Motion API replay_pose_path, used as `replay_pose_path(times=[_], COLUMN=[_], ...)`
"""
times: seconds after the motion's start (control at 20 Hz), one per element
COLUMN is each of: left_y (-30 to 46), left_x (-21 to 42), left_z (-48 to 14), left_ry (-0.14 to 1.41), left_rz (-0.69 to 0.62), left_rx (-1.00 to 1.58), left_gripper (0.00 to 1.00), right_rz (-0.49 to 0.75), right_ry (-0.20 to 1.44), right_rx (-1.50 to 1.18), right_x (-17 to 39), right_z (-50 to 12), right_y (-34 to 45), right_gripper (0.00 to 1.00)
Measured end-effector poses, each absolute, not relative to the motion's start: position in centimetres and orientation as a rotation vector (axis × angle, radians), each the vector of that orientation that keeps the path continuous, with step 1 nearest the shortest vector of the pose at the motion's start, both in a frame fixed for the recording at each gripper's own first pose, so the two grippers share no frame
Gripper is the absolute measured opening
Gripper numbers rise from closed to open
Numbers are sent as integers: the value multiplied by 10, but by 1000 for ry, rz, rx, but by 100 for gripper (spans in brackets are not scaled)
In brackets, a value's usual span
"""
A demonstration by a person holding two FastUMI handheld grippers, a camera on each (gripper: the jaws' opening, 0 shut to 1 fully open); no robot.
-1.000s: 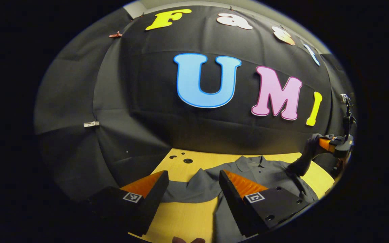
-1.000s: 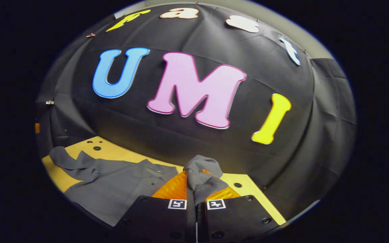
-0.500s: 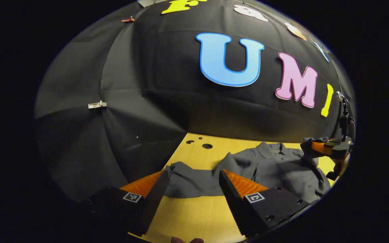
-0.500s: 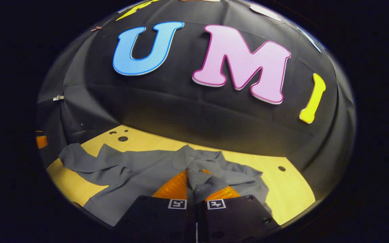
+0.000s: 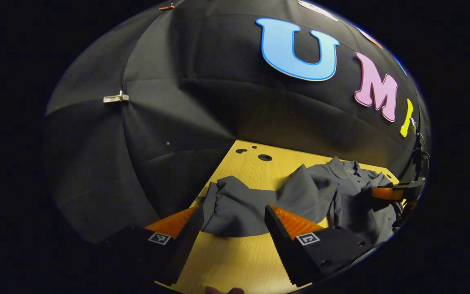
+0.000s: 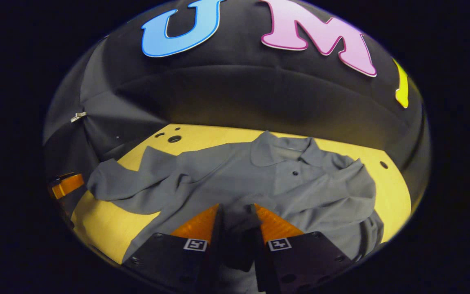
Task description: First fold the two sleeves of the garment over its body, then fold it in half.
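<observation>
The right gripper [image 6: 237, 212] is partly apart, with a sleeve [image 6: 239, 216] between its fingers over the shirt [image 6: 300, 188]. The left gripper [image 5: 233, 222] is wide apart near the other sleeve [image 5: 235, 204]. If the right gripper pulls away too soon, the folded sleeve could drag and bunch up.

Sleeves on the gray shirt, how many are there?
2. One sleeve lies spread on the table by the left tool; the other sleeve is folded over the shirt's body, between the right tool's fingers.

Left gripper [image 5: 233, 222] jaws wide apart, grey shirt [image 5: 300, 196] sleeve between, wooden table [image 5: 235, 261]
</observation>
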State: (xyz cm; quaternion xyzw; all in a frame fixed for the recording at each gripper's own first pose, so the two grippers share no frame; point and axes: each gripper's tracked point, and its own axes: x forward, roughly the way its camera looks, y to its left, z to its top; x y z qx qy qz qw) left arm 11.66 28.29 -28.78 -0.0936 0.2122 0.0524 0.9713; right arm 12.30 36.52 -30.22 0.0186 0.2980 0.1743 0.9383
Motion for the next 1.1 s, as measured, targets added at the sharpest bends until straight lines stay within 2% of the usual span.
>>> replay_pose_path(times=[0.05, 0.1, 0.25, 0.3, 0.35, 0.4, 0.5, 0.55, 0.6, 0.65, 0.95, 1.0, 1.1], left_y=[284, 285, 292, 293, 295, 297, 301, 302, 303, 302, 300, 292, 287], left_x=[120, 124, 132, 136, 140, 144, 155, 159, 163, 164, 171, 172, 179], left_z=[-294, -299, -316, -319, -322, -323, -328, -336, -343, -349, -358, -363, -362], left_ry=[443, 456, 496, 506, 515, 525, 552, 579, 604, 631, 707, 714, 692], left_rz=[106, 105, 120, 123, 127, 133, 138, 138, 140, 139, 124, 109, 102], left_rx=[-186, -184, -171, -171, -169, -164, -156, -152, -149, -151, -45, -44, -57], left_gripper=[95, 95, 95, 95, 95, 95, 95, 95, 92, 95, 98, 90, 49], right_rz=[390, 421, 460, 463, 463, 463, 455, 448, 438, 425, 338, 320, 286], right_ry=[609, 607, 591, 586, 582, 575, 564, 563, 562, 560, 557, 561, 574], right_rx=[49, 62, 64, 55, 50, 49, 42, 37, 30, 26, 42, 53, 57], right_x=[119, 115, 100, 95, 90, 84, 74, 70, 65, 61, 35, 31, 21], right_z=[-300, -296, -279, -274, -268, -261, -251, -247, -244, -240, -218, -218, -222], right_y=[373, 381, 383, 378, 373, 367, 352, 344, 336, 325, 269, 260, 243], right_gripper=[42, 46, 82, 87, 83, 87, 83, 87, 87, 87, 87, 87, 87])
